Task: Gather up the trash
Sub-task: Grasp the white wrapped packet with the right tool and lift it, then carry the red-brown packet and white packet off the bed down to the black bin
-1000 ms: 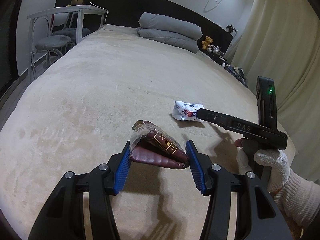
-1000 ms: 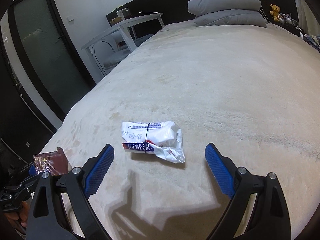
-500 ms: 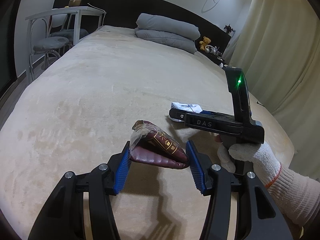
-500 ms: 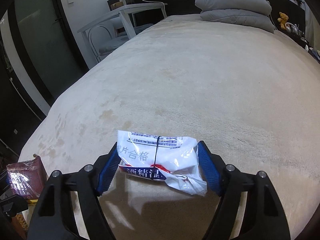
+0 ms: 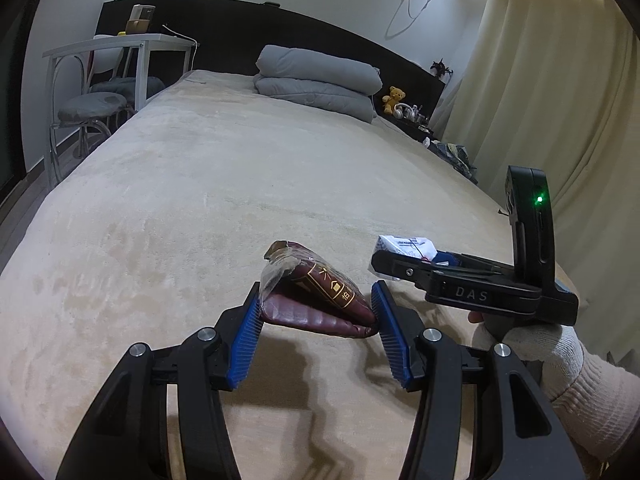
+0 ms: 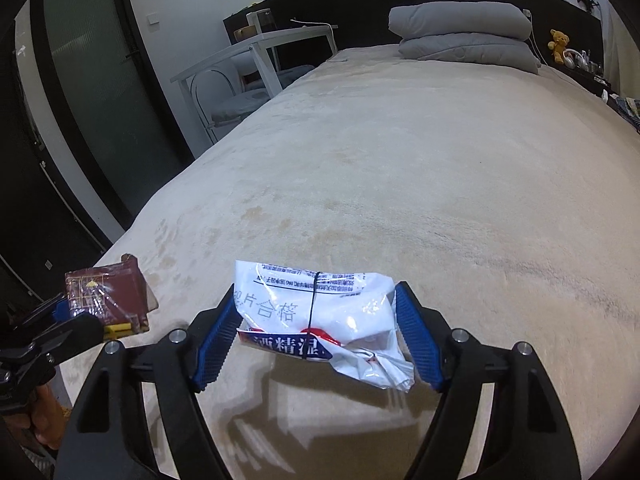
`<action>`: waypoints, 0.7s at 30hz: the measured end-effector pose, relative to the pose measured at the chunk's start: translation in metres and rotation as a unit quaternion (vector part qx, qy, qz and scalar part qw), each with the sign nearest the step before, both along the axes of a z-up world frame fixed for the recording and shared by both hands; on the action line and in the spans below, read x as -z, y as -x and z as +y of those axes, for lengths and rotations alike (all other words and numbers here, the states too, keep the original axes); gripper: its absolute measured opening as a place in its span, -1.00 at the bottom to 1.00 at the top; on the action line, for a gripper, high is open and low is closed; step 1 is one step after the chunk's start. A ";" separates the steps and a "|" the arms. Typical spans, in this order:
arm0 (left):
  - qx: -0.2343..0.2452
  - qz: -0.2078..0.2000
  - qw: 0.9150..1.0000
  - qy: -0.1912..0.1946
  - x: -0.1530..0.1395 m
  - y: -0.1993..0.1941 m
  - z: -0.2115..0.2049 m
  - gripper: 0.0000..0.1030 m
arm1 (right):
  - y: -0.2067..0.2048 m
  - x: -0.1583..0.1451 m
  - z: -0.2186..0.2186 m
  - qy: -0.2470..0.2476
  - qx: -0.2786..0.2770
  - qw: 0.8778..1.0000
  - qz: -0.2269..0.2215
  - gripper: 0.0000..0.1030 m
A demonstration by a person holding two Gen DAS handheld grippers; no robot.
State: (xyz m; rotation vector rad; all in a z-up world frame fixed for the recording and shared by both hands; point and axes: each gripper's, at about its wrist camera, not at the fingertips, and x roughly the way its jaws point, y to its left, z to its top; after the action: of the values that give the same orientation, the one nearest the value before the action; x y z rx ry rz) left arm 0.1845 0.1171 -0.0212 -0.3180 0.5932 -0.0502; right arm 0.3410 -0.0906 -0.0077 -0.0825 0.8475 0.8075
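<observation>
My left gripper (image 5: pixel 318 312) is shut on a dark red wrapper packet (image 5: pixel 320 300) and holds it just above the beige bed (image 5: pixel 200 200). My right gripper (image 6: pixel 316 332) is shut on a crumpled white plastic wrapper (image 6: pixel 316 312) with red and blue print, lifted off the bed. In the left wrist view the right gripper (image 5: pixel 384 266) sits to the right with the white wrapper (image 5: pixel 404 246) at its tips. In the right wrist view the red packet (image 6: pixel 106 294) shows at the left, in the left gripper.
Two stacked grey pillows (image 5: pixel 316 84) lie at the head of the bed. A white desk (image 5: pixel 120 46) and a chair (image 5: pixel 92 108) stand left of the bed. Curtains (image 5: pixel 552 80) hang on the right. A dark door (image 6: pixel 80 120) is at the left.
My right gripper closed on the white wrapper and lifted it off the bed. My left gripper kept its hold on the red packet and rose a little.
</observation>
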 end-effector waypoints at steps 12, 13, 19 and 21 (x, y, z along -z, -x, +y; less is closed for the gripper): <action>0.021 -0.038 0.999 0.009 -0.003 0.049 -0.040 0.02 | 0.062 -0.015 -0.081 -0.035 0.022 0.999 0.009 0.46; 0.020 -0.040 0.999 0.010 -0.002 0.054 -0.042 0.02 | 0.068 -0.016 -0.088 -0.037 0.023 0.999 0.010 0.46; 0.024 -0.051 0.998 0.009 -0.002 0.087 -0.063 0.02 | 0.106 -0.017 -0.120 -0.050 0.030 0.998 0.009 0.46; 0.028 -0.058 0.998 0.008 -0.002 0.098 -0.072 0.02 | 0.120 -0.018 -0.126 -0.052 0.029 0.998 0.005 0.46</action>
State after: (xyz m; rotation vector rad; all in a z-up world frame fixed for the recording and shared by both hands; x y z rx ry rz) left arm 0.0868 0.0452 -0.0193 -0.3117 0.4876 -0.1261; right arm 0.2212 -0.2171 0.0105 0.0368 0.8123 0.7965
